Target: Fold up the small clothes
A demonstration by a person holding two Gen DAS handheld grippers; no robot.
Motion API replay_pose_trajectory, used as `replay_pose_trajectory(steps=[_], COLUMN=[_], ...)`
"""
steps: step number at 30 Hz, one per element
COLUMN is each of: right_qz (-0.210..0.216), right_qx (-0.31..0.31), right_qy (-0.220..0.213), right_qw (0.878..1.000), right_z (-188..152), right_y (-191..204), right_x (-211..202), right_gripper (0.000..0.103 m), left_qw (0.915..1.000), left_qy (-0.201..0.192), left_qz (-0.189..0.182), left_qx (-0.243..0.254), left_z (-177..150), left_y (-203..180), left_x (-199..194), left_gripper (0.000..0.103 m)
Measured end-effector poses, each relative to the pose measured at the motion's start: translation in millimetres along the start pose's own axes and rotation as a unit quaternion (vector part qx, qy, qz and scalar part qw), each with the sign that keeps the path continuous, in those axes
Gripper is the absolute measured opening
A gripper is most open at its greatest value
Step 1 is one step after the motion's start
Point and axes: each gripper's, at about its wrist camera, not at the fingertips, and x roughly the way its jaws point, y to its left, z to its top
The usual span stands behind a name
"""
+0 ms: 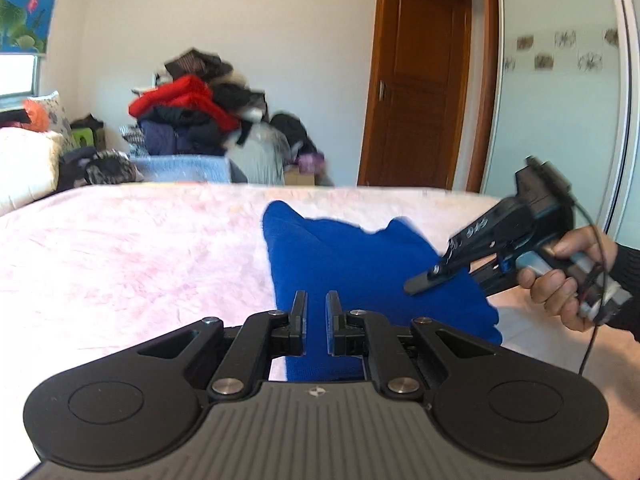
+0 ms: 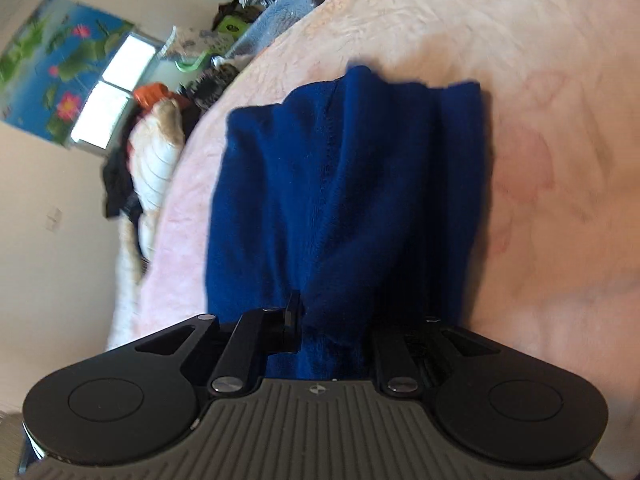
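A small blue knit garment point(image 1: 360, 256) lies on the pink bedspread point(image 1: 140, 248). My left gripper point(image 1: 317, 312) is shut on its near edge, the blue cloth showing between the two fingers. My right gripper point(image 1: 420, 284) comes in from the right, held by a hand, and grips the garment's right edge. In the right wrist view the blue garment point(image 2: 340, 184) is bunched and lifted between the right gripper's fingers point(image 2: 332, 320); the right finger is hidden by cloth.
A pile of mixed clothes point(image 1: 192, 116) stands behind the bed. A white pillow point(image 1: 24, 164) lies at the far left. A brown door point(image 1: 416, 92) and a sliding wardrobe door point(image 1: 560, 80) are at the right.
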Motion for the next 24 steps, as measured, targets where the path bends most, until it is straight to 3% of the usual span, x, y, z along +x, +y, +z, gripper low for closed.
replay_pose_trajectory(steps=[3,4,6,7,8,10,12,13,15,17,19,22,24], right_qz=[0.002,-0.001,0.0,-0.003,-0.016,-0.041,-0.042,-0.039,-0.042,-0.04,-0.024,-0.01,0.003], right_qx=[-0.002,-0.001,0.006,0.004,-0.002,-0.008,0.001,0.008,0.021,0.029,0.034,0.021,0.014], right_qy=[-0.022,-0.034,-0.063,-0.073,-0.08,-0.088,-0.087,-0.084,-0.082,-0.084,-0.084,-0.067,-0.06], right_qw=[1.0,0.999,0.998,0.997,0.997,0.995,0.995,0.996,0.996,0.995,0.996,0.998,0.998], right_z=[-3,-4,0,1,4,9,13,14,17,19,19,20,22], right_y=[1,0,-5,-6,-7,-9,-19,-24,-33,-40,-41,-36,-31], right_x=[-9,-17,-37,-45,-51,-57,-54,-51,-42,-34,-29,-17,-11], right_gripper=[0.057,0.058,0.058,0.06,0.062,0.068,0.068,0.068,0.068,0.068,0.068,0.072,0.078], left_qw=[0.9995,0.9991,0.9964,0.9935,0.9909,0.9891,0.9773,0.9662,0.9336,0.9119,0.9047,0.8904,0.8983], left_qy=[0.027,0.035,0.067,0.086,0.094,0.084,0.113,0.128,0.163,0.183,0.192,0.212,0.202], left_qz=[-0.011,-0.015,-0.038,-0.054,-0.062,-0.05,-0.06,-0.078,-0.107,-0.118,-0.123,-0.181,-0.197], left_qx=[-0.011,-0.017,-0.036,-0.051,-0.074,-0.11,-0.169,-0.21,-0.3,-0.348,-0.36,-0.36,-0.337], left_z=[14,18,25,29,31,35,42,43,34,25,19,10,12], left_y=[-2,0,9,16,24,40,62,76,104,117,119,112,105], left_x=[14,19,32,40,47,56,77,90,118,141,157,177,183], left_gripper=[0.009,0.013,0.04,0.075,0.084,0.084,0.084,0.084,0.084,0.084,0.084,0.084,0.088])
